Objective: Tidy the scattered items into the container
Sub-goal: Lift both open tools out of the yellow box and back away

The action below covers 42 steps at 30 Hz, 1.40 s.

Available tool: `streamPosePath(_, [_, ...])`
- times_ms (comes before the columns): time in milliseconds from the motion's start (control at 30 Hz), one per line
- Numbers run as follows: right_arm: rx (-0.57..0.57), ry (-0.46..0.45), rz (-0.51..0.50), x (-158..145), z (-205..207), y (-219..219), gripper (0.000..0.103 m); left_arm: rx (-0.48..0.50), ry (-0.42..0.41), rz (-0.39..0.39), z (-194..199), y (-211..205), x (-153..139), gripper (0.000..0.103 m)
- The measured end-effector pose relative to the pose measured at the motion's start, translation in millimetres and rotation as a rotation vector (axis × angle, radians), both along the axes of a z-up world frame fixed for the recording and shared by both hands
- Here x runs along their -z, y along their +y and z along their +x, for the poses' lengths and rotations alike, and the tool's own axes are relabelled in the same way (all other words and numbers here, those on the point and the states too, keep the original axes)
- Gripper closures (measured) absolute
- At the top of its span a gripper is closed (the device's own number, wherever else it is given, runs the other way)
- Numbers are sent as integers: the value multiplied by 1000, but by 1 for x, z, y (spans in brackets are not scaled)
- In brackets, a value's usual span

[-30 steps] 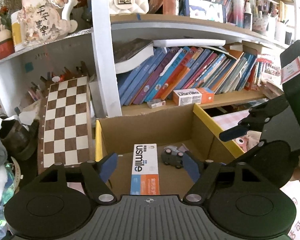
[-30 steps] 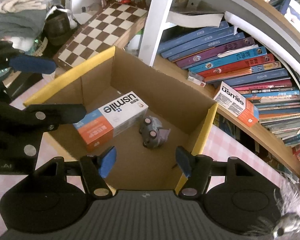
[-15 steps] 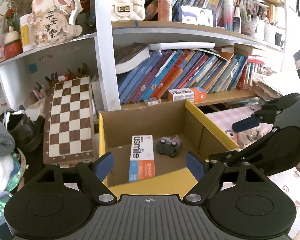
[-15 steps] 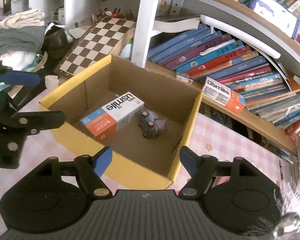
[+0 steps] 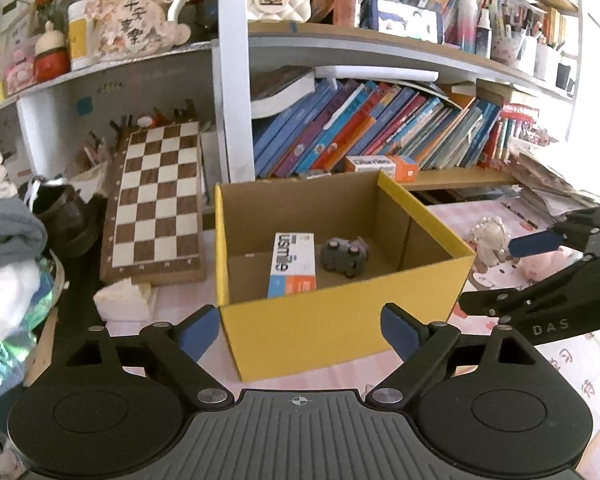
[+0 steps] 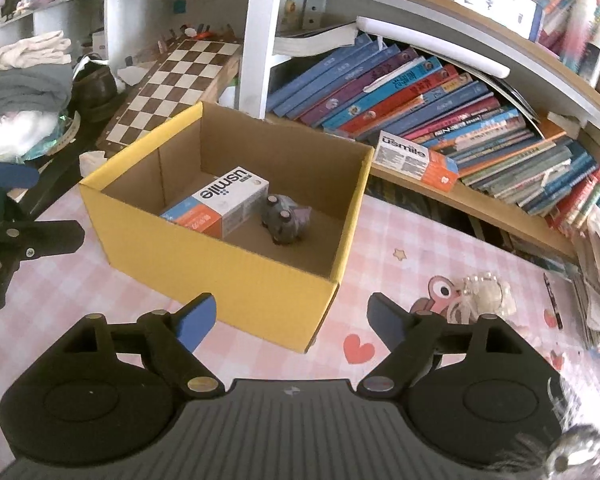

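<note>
Cardboard box (image 6: 260, 280) on the pink worktop (image 6: 412, 280), both tools empty.
Inside it lie a usmile carton (image 6: 220, 204) and a grey toy car (image 6: 284, 218), side by side. Left tool (image 5: 300, 330) and right tool (image 6: 290, 318) gape wide in front of it; a pearl trinket (image 6: 482, 294) lies outside, right of the box.

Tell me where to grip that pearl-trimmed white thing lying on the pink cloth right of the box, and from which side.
Probably come from above with the right tool, open now, and close across the pearl-trimmed item's soft middle. It lies low on the tablecloth, clear of the yellow box; its exact shape is hard to tell.
</note>
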State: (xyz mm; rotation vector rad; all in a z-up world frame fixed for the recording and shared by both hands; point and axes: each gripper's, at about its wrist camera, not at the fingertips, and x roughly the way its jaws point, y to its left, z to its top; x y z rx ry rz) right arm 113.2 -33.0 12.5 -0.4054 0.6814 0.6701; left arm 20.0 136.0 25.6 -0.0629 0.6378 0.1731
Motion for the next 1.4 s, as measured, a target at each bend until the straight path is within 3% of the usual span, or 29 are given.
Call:
streamPosePath(367, [56,42,44,17,-34,-26,19,-53,15,-52,-27,0,16,12])
streamPosePath(867, [258,52,66,36,-61,-58,11,-11,55,-102,-40,-15,31,7])
streamPosePath(1067, [244,8,31,37,-75,-57,5,55,81,-81,-37,-33,35,7])
streamPosePath(1400, [222,17,14,39,-71,-66,3,48,86,-62,-29,-52,35,7])
